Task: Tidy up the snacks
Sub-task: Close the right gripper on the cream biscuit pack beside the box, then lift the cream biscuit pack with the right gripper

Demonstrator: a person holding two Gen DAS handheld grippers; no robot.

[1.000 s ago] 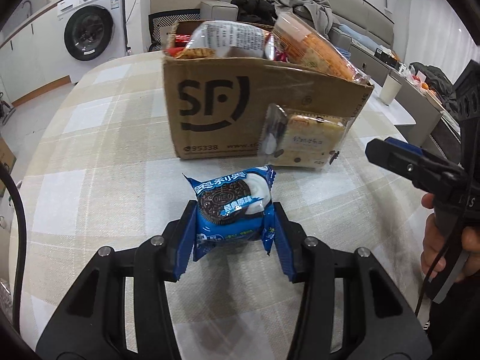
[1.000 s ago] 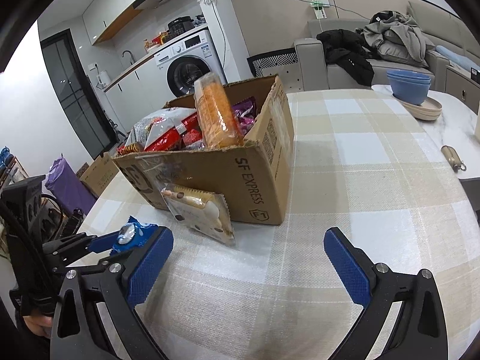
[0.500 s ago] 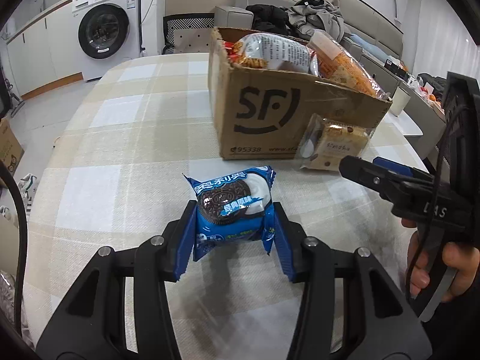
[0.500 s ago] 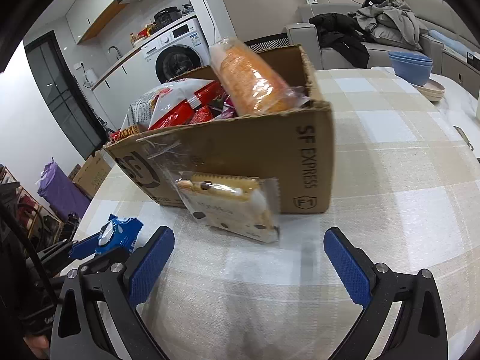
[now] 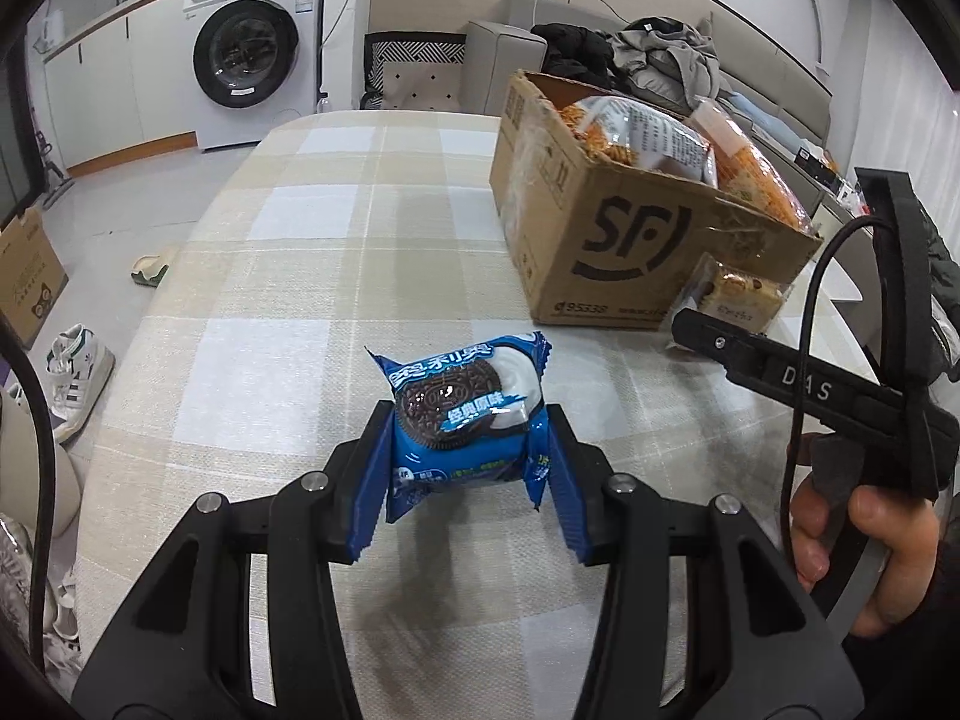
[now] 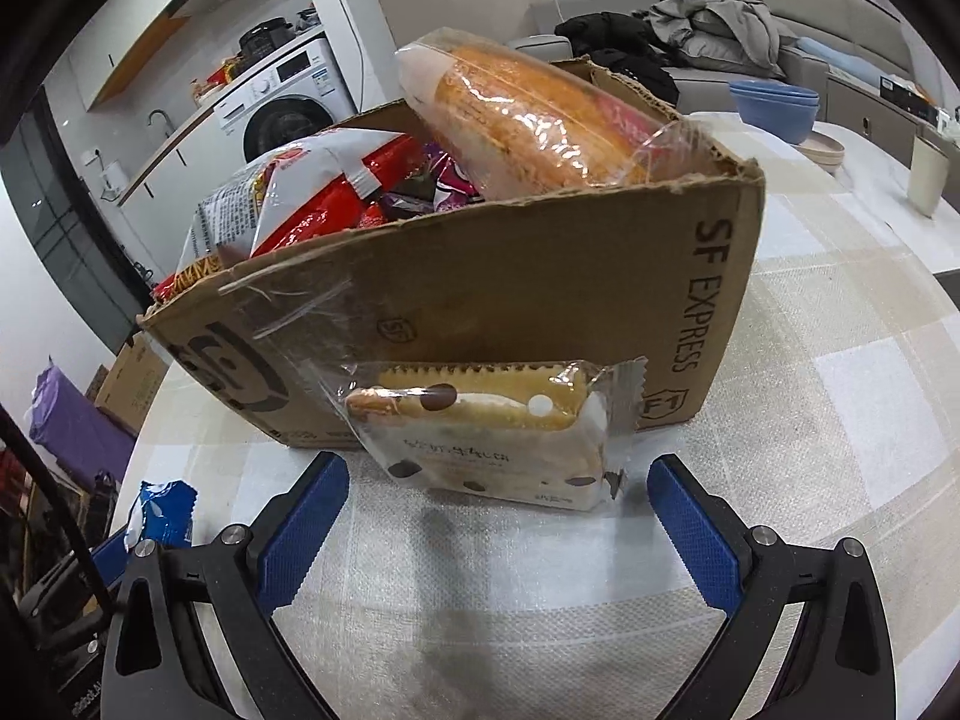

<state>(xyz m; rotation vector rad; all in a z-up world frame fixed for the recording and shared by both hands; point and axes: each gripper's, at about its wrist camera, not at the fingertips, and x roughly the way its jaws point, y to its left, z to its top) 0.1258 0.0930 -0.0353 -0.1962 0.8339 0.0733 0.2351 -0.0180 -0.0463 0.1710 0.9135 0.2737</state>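
Left gripper [image 5: 468,468] clamps a blue Oreo pack [image 5: 465,420], jaws narrow, pads pressing both sides of the wrapper. Pack is lifted clear of the table [image 5: 288,276], cookie picture facing up, crimped ends sticking out past the pads. Gripper points down and forward over the near middle of the checked cloth.

Right gripper [image 6: 489,516] stands wide, nothing between the pads. It points down at a cake pack [image 6: 492,432] that leans against the near wall of the box [image 6: 510,300], bottom edge on the table. Blue pads sit either side of the pack, just short of it, not touching. In the left view a hand [image 5: 864,534] grips this tool's handle at the right edge, cable looping over it.

Box is open-topped, on the right half of the table, heaped with snacks: an orange bag [image 6: 528,114] juts above the rim, red and white bags [image 6: 300,198] to its left. Oreo pack shows at the far left of the right view [image 6: 162,510], well apart from the cake pack.

Room: table left and far of the box is bare cloth up to the rounded edge. Right of the box, bowls [image 6: 774,105] and a cup [image 6: 927,174] on a white surface.
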